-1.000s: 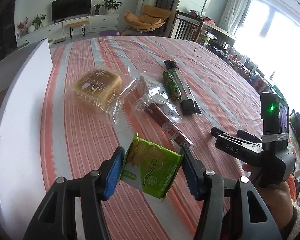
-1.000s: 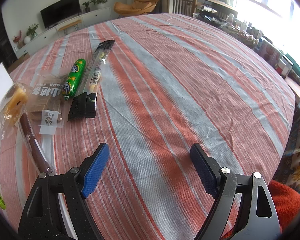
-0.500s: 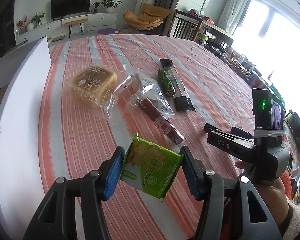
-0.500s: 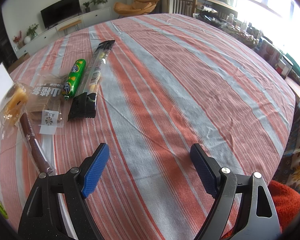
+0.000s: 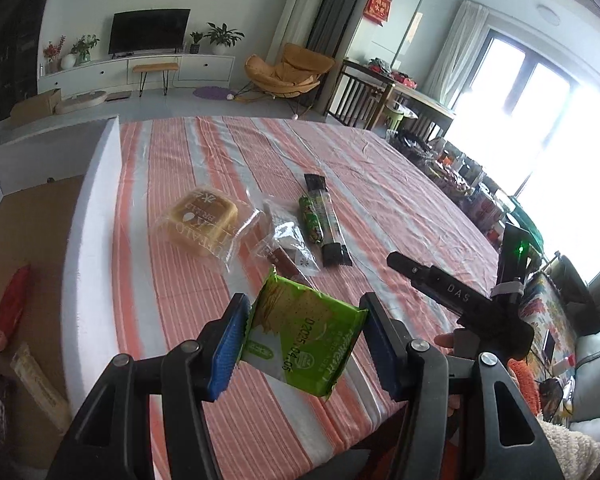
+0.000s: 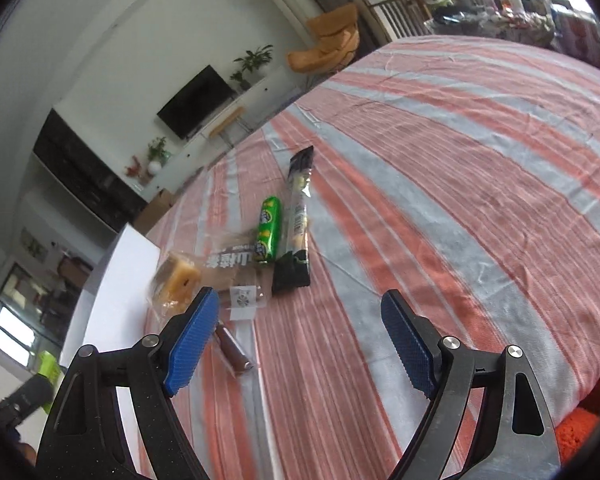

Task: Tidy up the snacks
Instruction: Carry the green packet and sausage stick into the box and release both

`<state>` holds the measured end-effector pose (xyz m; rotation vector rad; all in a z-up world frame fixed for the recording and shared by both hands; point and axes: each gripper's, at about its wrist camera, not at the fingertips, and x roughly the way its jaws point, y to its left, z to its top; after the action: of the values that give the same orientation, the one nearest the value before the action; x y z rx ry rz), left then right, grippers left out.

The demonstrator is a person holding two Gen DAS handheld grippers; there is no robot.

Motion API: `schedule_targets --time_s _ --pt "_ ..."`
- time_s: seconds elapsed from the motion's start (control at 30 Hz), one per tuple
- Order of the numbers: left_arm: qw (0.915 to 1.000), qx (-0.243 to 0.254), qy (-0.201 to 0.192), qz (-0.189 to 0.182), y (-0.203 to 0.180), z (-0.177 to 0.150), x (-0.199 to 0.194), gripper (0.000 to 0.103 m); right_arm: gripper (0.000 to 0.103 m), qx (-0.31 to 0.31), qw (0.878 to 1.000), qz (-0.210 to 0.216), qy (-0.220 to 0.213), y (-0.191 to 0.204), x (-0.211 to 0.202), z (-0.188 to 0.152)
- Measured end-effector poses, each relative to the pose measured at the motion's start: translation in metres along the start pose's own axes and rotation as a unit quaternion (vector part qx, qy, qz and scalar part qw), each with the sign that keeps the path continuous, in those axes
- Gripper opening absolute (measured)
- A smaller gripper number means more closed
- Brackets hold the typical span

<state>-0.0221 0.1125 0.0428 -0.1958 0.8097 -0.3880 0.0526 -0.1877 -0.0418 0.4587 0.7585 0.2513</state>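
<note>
We see the brown sausage stick (image 5: 281,261) partly hidden behind our green cracker packet (image 5: 305,343), print too small to read, left gripper (image 5: 305,350) clamped on that packet above the striped tablecloth (image 5: 380,184), right gripper (image 6: 300,340) wide, empty.

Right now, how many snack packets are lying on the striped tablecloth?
5: bread packet nearest the white box, clear packet beside it, brown stick below that, green sausage, then black-ended stick. A sixth, green crackers, is held. Others may be hidden.

Glossy plastic cracker packet (image 5: 304,340); matt woven striped tablecloth (image 5: 380,184).
</note>
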Motion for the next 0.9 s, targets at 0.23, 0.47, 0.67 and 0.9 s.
schedule_targets --time_s 0.23,0.47,0.67,0.9 --pt "0.999 -0.034 -0.021 0.022 0.029 -0.001 -0.035 0.056 0.082 -0.16 0.973 -0.005 0.166 0.096 0.082 -0.004" --pt "0.9973 -0.053 -0.034 0.038 0.05 -0.005 -0.052 0.056 0.021 -0.126 0.967 -0.039 0.219 0.071 0.114 -0.002" --pt "0.9953 -0.075 -0.037 0.05 0.067 -0.005 -0.053 0.056 0.018 0.027 0.98 0.077 0.179 0.021 0.07 0.003" --pt "0.9925 -0.091 -0.057 0.06 0.081 0.002 -0.073 0.056 0.018 0.018 0.972 0.157 0.172 0.075 0.033 0.013"
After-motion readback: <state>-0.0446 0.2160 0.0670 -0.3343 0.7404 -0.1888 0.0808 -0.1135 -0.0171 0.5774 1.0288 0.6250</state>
